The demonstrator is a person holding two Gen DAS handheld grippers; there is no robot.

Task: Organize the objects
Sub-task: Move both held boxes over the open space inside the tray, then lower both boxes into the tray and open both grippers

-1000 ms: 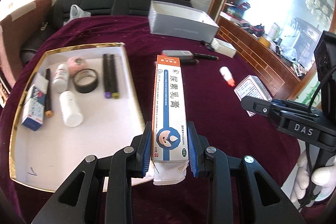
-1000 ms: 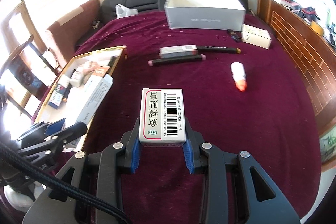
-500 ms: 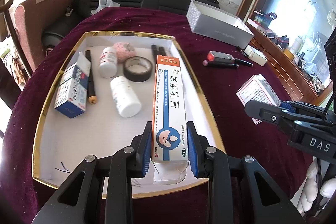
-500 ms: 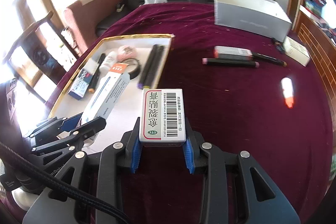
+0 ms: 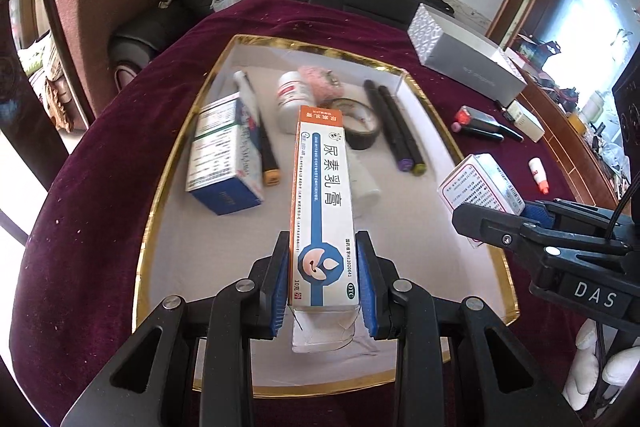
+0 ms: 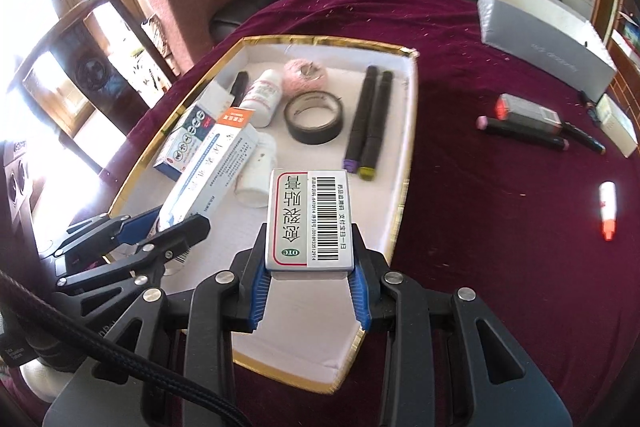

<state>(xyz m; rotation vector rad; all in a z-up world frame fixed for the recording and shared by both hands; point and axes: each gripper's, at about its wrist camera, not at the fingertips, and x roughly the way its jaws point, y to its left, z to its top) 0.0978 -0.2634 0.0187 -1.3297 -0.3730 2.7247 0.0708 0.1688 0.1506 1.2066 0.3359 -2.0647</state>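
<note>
Left gripper (image 5: 322,277) clamps a long white-blue carton (image 5: 323,203), orange-ended. Right gripper (image 6: 310,273) clamps a flat barcoded box (image 6: 310,223). Both are held above the gold-rimmed tray (image 6: 401,203).

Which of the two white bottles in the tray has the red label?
The farther white bottle, beside the pink twine ball. The nearer white bottle, lying partly behind the held boxes, shows no red band.
</note>
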